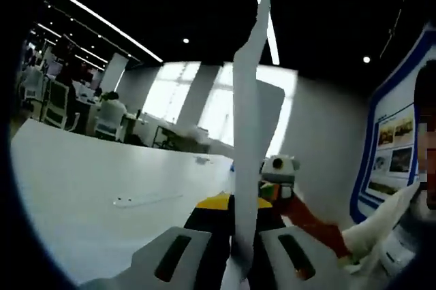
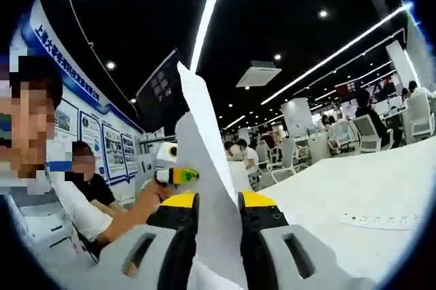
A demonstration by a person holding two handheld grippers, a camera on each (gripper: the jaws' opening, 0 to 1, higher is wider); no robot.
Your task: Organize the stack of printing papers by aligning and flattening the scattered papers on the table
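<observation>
Between the grey, yellow-tipped jaws of the left gripper (image 1: 244, 225), in the left gripper view, a stack of white printing paper sheets (image 1: 248, 120) is clamped edge-on and stands upright, its top edge reaching high against the dark ceiling. Just beyond it to the right, the right gripper (image 1: 279, 178) shows, held in a person's hand (image 1: 310, 225) with a white sleeve (image 1: 381, 225). Below and left, the white table (image 1: 82, 181) spreads out, with a thin white strip (image 1: 146, 199) lying flat on it. Far behind are office chairs and bright windows.

Same arrangement in the right gripper view: the right gripper's jaws are closed on the sheets, which rise tilted; the table lies to the right. Blue-framed wall posters (image 2: 88, 133) stand behind the seated people at left.
</observation>
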